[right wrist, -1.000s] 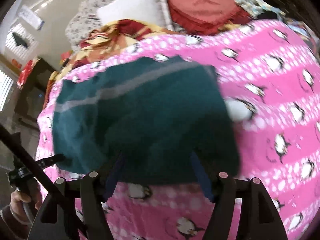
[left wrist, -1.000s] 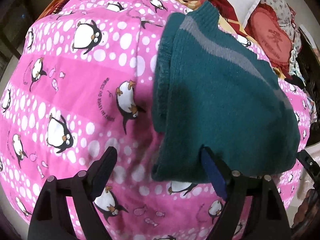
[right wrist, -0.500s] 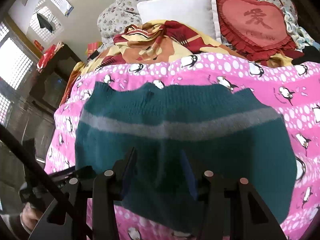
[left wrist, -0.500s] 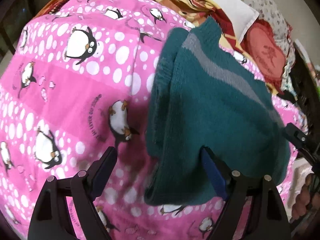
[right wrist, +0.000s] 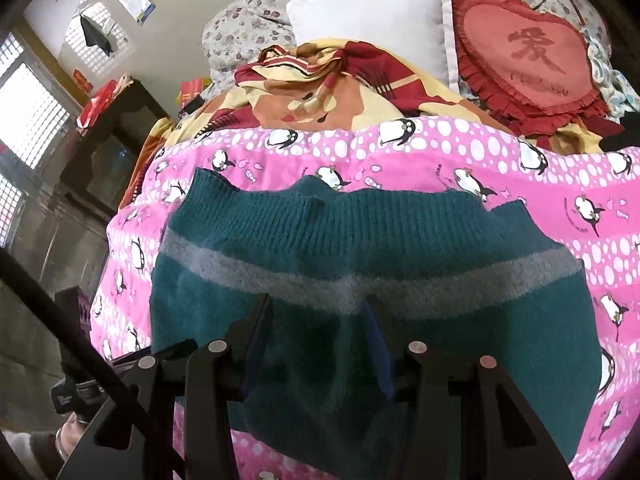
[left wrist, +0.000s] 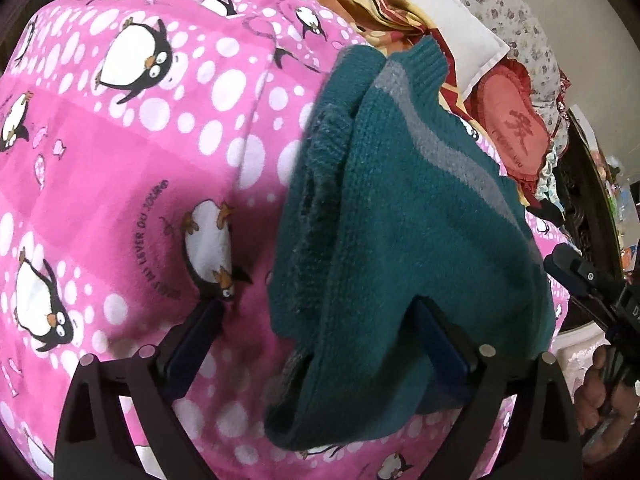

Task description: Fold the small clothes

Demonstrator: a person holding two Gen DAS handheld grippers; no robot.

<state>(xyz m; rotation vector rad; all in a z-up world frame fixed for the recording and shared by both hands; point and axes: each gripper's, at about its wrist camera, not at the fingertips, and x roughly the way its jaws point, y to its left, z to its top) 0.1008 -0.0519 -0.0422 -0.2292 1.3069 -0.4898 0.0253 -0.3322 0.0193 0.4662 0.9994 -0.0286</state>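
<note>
Pink penguin-print blanket (left wrist: 120,168) covers the bed; a patterned quilt (right wrist: 340,92), a white pillow (right wrist: 376,24) and a red heart cushion (right wrist: 532,56) lie bunched at the far end.

Teal sweater (right wrist: 400,272) with a grey stripe lies on the blanket, already folded into a thick stack. In the right wrist view it spreads wide from side to side, ribbed hem at the far edge, stripe running across.

Left gripper (left wrist: 316,344): jaws wide and opening. Its left finger stands over bare blanket; the right finger (left wrist: 440,344) sits against or under the sweater's near corner. The stack's thick side edge runs between the two fingers, but the pads do not press on it. Released, by the look of it. From this view the sweater's long axis runs away up and to the right.

Right gripper (right wrist: 316,344): jaws about half spread, directly over the near middle of the sweater, both fingers down on or just above the knit. Whether they pinch a fold of fabric cannot be told; the fingertips are dark against dark knit.

Judgement: the sweater lies straight ahead of the right gripper and off to the right of the left one. The right is the better centred; the left has only the side edge. A further fold would likely turn on that side edge being carried across the width.
</note>
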